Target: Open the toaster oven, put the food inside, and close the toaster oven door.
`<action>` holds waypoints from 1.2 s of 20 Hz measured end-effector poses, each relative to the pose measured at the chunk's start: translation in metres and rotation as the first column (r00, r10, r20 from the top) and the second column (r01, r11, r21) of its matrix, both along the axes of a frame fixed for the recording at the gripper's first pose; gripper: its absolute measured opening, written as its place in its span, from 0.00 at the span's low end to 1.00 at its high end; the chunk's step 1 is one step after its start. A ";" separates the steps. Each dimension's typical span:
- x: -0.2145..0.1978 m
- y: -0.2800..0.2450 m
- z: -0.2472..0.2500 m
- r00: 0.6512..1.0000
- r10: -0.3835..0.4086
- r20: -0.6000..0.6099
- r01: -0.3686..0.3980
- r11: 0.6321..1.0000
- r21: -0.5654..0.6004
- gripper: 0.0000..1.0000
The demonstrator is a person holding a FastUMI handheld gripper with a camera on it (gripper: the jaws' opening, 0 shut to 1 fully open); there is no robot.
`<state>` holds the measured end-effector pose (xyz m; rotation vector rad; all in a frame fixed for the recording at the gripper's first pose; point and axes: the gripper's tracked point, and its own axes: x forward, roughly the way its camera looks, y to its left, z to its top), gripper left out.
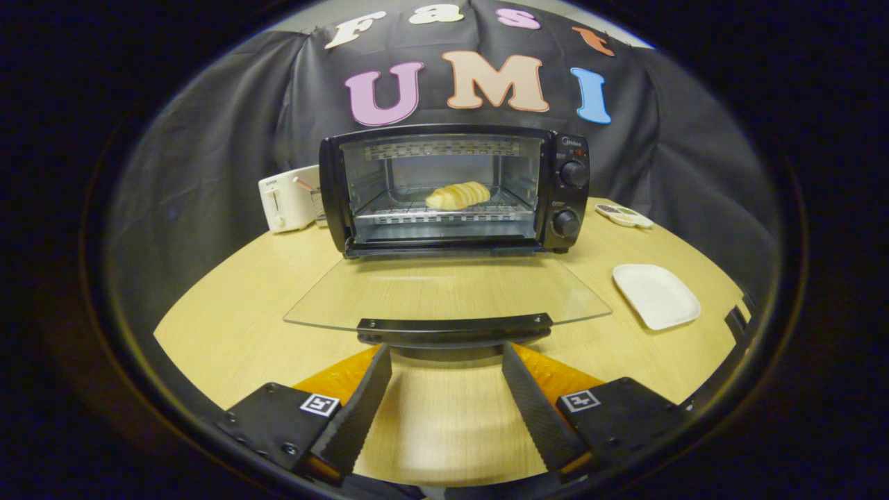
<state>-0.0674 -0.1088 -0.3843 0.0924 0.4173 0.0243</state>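
Observation:
A black toaster oven [455,187] stands at the back of the wooden table [229,326], two knobs on its right side. Its glass door [444,292] lies folded down flat toward me, with the dark handle [455,326] at its front edge. A pale ridged pastry [458,196] rests on the wire rack inside. My gripper [448,354] is open, its fingertips just short of the door handle and slightly below it, nothing between the fingers.
A white toaster [288,198] stands left of the oven. A white square plate [656,295] lies on the table to the right, and a small tray with dark items [624,215] sits farther back right.

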 end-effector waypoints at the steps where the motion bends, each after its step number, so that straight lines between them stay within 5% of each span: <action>1: 0.000 -0.001 0.006 1.000 0.000 0.008 0.000 1.000 0.004 0.99; 15: 0.028 -0.012 0.094 0.977 -0.007 0.212 0.000 0.999 0.033 0.99; 24: 0.087 -0.005 0.059 0.988 0.077 0.136 -0.069 0.996 -0.062 1.00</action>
